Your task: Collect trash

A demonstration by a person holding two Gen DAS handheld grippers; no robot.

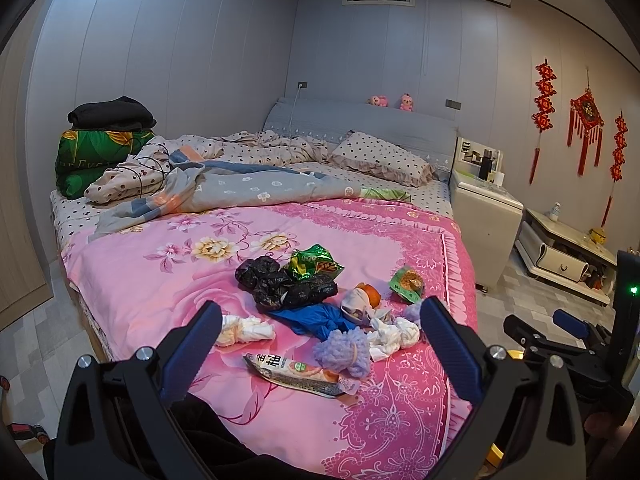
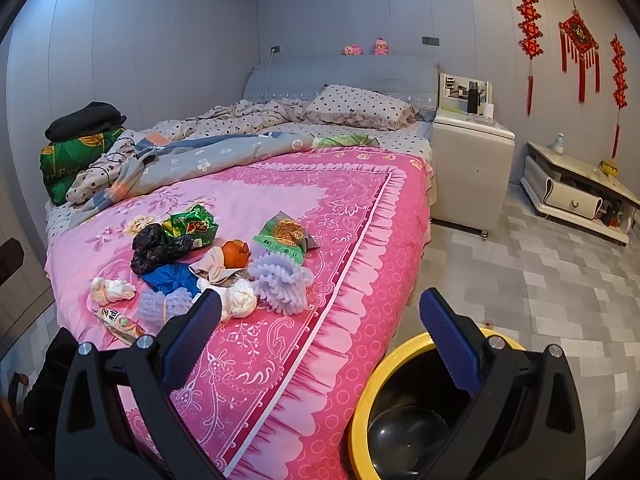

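Note:
Trash lies in a heap on the pink bedspread (image 1: 132,272): a black plastic bag (image 1: 286,284), a green snack bag (image 1: 314,262), a green wrapper (image 1: 407,283), a long snack wrapper (image 1: 298,374), a blue bag (image 1: 320,318), an orange fruit (image 1: 370,294), white knotted cloths (image 1: 248,330) and purple fluffy balls (image 1: 342,354). My left gripper (image 1: 320,340) is open and empty, above the bed's near end. My right gripper (image 2: 320,320) is open and empty, over the bed corner. A yellow-rimmed bin (image 2: 384,392) stands on the floor under it, with its black inside showing.
Crumpled quilts (image 1: 248,188) and a pillow (image 1: 380,158) fill the far half of the bed. A white nightstand (image 2: 472,168) and a low white cabinet (image 2: 576,192) stand to the right on the grey tiled floor (image 2: 540,280). The right gripper also shows in the left wrist view (image 1: 568,340).

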